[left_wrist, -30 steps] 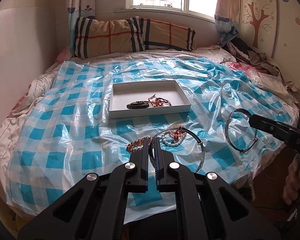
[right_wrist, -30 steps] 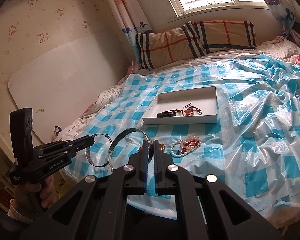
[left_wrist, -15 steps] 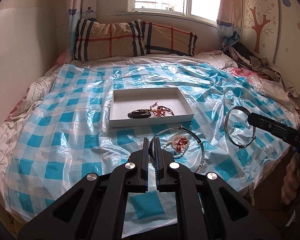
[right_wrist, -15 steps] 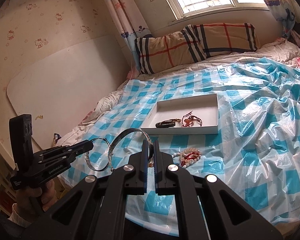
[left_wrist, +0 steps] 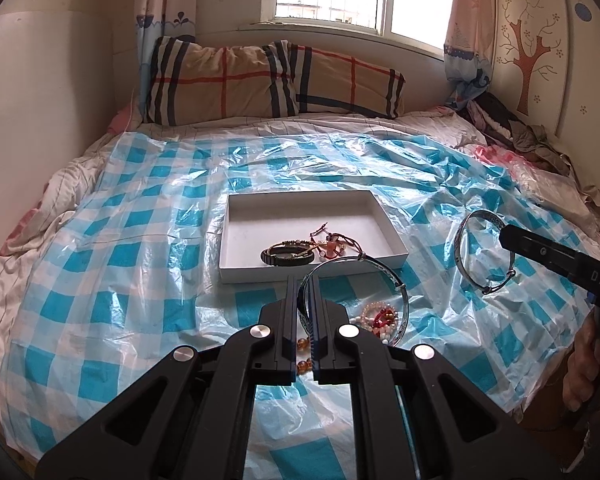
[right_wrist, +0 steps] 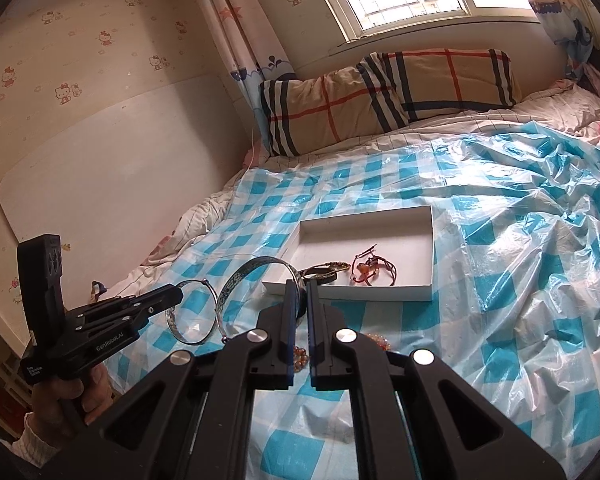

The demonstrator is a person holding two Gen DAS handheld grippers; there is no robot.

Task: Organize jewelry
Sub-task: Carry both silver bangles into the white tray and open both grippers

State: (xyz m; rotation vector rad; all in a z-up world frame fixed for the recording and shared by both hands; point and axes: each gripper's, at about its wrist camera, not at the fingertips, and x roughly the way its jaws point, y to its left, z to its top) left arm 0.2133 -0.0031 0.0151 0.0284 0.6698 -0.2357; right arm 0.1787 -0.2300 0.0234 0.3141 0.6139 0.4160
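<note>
A white box (left_wrist: pixel 392 246) lies on the checked plastic sheet, holding a dark bracelet (left_wrist: pixel 286 257) and a red cord bracelet (left_wrist: pixel 334 242). My left gripper (left_wrist: pixel 303 280) is shut on a silver bangle (left_wrist: pixel 380 267), held upright just short of the box's near edge. To the right, my right gripper (left_wrist: pixel 505 236) is shut on a second silver bangle (left_wrist: pixel 459 248). The right wrist view shows the right gripper (right_wrist: pixel 298 284) gripping its bangle (right_wrist: pixel 240 276) near the box's (right_wrist: pixel 430 240) corner. The left gripper (right_wrist: pixel 178 292) and its bangle (right_wrist: pixel 176 326) are at the left. Bead bracelets (left_wrist: pixel 380 318) lie under the fingers.
An amber bead string (left_wrist: pixel 304 344) lies on the blue-and-white sheet (left_wrist: pixel 112 256) that covers the bed. Plaid pillows (left_wrist: pixel 260 80) lean at the head under the window. Crumpled clothes (left_wrist: pixel 512 128) pile at the far right. A person's hand (right_wrist: pixel 72 396) holds the left tool.
Both grippers have moved forward over the bed toward the white box, each still shut on its bangle. The bead bracelets now lie right under the left fingertips.
</note>
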